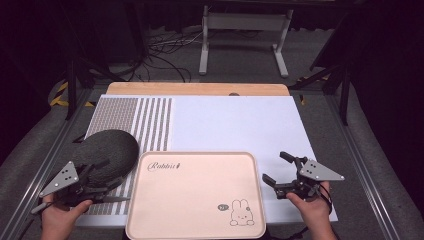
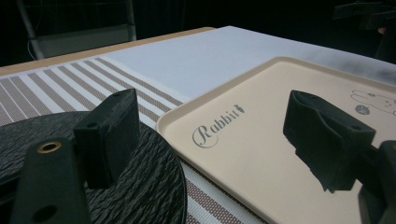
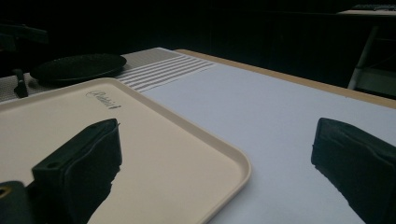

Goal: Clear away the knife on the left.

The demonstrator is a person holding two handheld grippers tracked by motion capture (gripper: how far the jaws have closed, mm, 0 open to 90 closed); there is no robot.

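Nearest, the left gripper (image 1: 92,181) hovers at the near edge of the dark round plate (image 1: 107,152), its fingers (image 2: 109,135) spread wide with nothing between them. Across the beige tray (image 1: 195,227), the right gripper (image 1: 280,175) sits over the white mat (image 1: 230,125), fingers (image 3: 79,168) also wide and empty. Beyond, the mat's striped part (image 1: 145,122) covers the wooden surface (image 1: 200,89).

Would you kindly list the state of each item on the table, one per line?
Dark plate: flat on the striped part of the mat, left of the tray, not gripped.
Beige rabbit tray: flat on the mat, nothing on it.
Left hand-held gripper: open, one jaw over the plate, one over the tray.
Right hand-held gripper: open, holding nothing, at the tray's right edge.
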